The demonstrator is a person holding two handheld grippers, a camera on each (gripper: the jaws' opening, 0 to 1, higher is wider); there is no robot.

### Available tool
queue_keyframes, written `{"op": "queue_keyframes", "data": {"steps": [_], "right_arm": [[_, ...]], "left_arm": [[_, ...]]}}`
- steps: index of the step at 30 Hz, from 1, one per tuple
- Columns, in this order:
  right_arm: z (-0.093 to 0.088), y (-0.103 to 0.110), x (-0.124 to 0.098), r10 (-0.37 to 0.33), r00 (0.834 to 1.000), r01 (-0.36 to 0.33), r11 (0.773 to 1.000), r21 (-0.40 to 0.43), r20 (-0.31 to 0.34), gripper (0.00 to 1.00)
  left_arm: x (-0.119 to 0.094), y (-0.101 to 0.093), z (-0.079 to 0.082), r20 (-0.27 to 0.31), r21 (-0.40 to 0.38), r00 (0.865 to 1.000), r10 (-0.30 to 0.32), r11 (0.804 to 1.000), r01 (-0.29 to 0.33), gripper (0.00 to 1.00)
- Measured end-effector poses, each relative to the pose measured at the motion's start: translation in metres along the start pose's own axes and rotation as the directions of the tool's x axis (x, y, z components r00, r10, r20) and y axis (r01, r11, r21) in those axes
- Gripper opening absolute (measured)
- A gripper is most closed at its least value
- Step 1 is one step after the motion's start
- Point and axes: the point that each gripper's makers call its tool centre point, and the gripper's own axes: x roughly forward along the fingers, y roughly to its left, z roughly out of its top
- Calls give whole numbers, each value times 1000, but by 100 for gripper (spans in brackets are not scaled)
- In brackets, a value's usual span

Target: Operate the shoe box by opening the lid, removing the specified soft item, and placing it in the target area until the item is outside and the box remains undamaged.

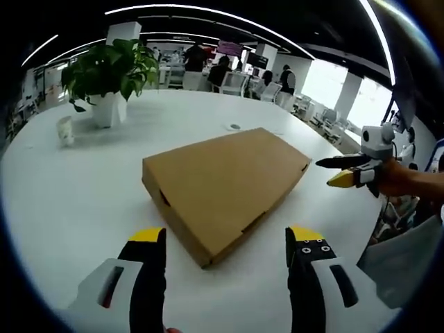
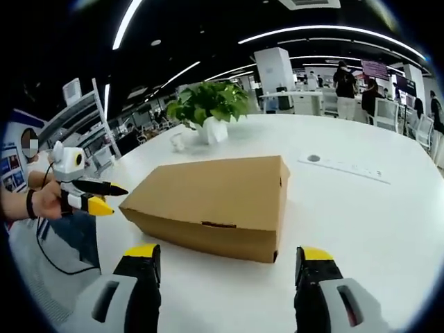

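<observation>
nothing done yet: the shoe box [image 1: 225, 191] sits closed at frame centre on the table [image 1: 69, 201]; the left gripper [image 1: 227, 239] and right gripper [image 2: 229, 257] are both released, lid untouched.

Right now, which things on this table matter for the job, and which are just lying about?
For the job: cardboard shoe box, lid closed; left gripper; right gripper.

Lying about: potted plant; small white cup; round table port.

Closed lid hides contents of shoe box [image 1: 225, 187]; beyond the box, people [image 1: 222, 69] too small to make out.
</observation>
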Motion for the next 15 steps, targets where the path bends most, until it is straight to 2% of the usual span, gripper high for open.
{"op": "queue_keyframes", "data": {"steps": [10, 15], "right_arm": [[4, -14, 20, 2, 1000, -2, 1000, -16, -7, 70], [6, -15, 27, 10, 1000, -10, 998, -56, -12, 63]], "left_arm": [[13, 5, -8, -32, 3, 999, 3, 1000, -3, 68], [18, 7, -8, -41, 10, 999, 7, 1000, -6, 63]]}}
